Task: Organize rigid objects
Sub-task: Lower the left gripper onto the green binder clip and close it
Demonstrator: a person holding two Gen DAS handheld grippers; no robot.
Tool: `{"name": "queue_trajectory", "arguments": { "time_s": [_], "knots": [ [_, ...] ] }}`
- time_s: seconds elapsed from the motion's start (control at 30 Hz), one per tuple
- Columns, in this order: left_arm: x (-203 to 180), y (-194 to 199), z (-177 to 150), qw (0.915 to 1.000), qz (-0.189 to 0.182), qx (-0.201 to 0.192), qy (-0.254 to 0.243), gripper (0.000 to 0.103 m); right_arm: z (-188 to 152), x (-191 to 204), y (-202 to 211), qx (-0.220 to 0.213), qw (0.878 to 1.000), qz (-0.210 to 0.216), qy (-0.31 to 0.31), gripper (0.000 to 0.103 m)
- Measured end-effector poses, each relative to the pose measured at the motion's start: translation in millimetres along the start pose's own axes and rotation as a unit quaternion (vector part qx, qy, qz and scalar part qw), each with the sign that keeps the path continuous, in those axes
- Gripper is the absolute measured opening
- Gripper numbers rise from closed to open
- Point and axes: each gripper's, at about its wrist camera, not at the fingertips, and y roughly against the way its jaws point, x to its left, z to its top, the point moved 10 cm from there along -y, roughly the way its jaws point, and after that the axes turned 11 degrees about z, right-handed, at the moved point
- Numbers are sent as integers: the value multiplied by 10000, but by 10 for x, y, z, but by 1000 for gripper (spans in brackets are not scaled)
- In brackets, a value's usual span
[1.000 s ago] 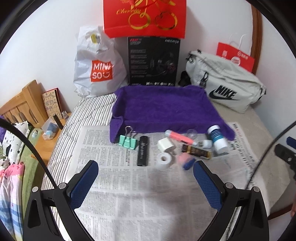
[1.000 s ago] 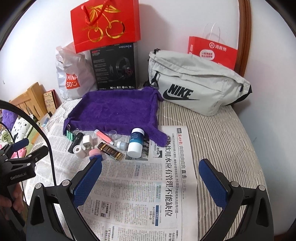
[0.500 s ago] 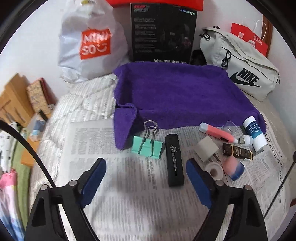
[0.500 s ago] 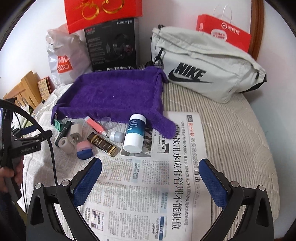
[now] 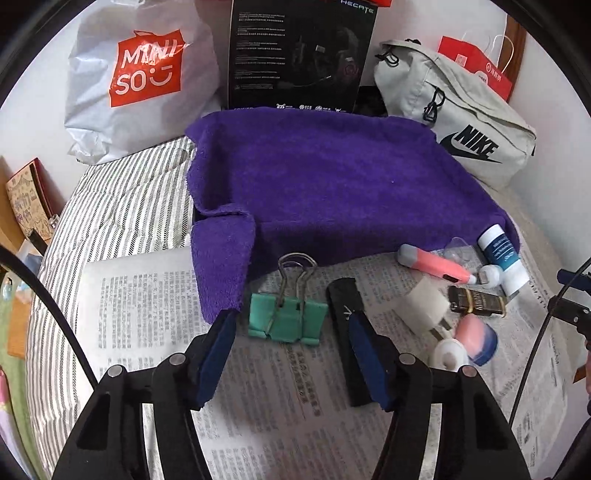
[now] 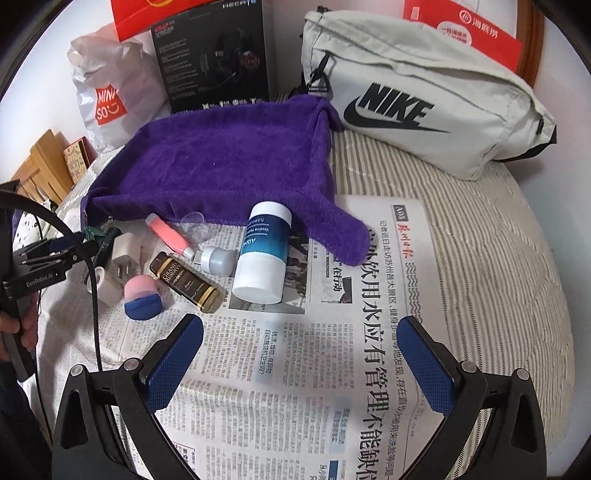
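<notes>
A green binder clip [image 5: 286, 321] lies on the newspaper, just below the folded corner of the purple towel-lined tray [image 5: 332, 177]. My left gripper [image 5: 290, 318] straddles the clip. Its jaws are closing, but a gap still shows on each side of the clip. A black lighter [image 5: 345, 295] lies partly behind the right finger. My right gripper [image 6: 301, 325] stands open over bare newspaper, a short way in front of the white and blue bottle [image 6: 262, 254]. A brown and gold vial [image 6: 184, 282], a pink tube [image 6: 168, 236], a white plug [image 6: 123, 258] and a pink and blue egg [image 6: 142, 297] lie left of the bottle.
At the back stand a Miniso bag [image 5: 136, 77], a black headset box [image 5: 299, 55], a grey Nike bag [image 6: 424, 99] and a red paper bag [image 6: 465, 33]. Newspaper [image 6: 332, 387] covers the striped bedcover [image 6: 498, 258]. Wooden furniture [image 5: 26, 206] is at the left.
My left gripper came down and forward to the binder clip, and its jaws narrowed around it. My right gripper sank closer to the bottle with its jaws still wide.
</notes>
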Motion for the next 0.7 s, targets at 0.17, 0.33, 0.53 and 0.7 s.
{"name": "queue_trajectory", "arguments": {
  "time_s": [0.17, 0.33, 0.53, 0.7],
  "knots": [
    [-12, -19, 24, 9999, -98, -9, -34, 52, -24, -46, -63, 75, 9999, 6, -71, 103],
    [-50, -41, 65, 9999, -91, -28, -72, 42, -33, -53, -100, 133, 9999, 14, -71, 103],
    [-16, -3, 12, 9999, -37, -53, -82, 42, -30, -42, -66, 59, 10000, 19, -21, 103],
    [100, 116, -165, 9998, 122, -49, -179, 42, -32, -35, -42, 40, 10000, 20, -15, 103]
  ]
}}
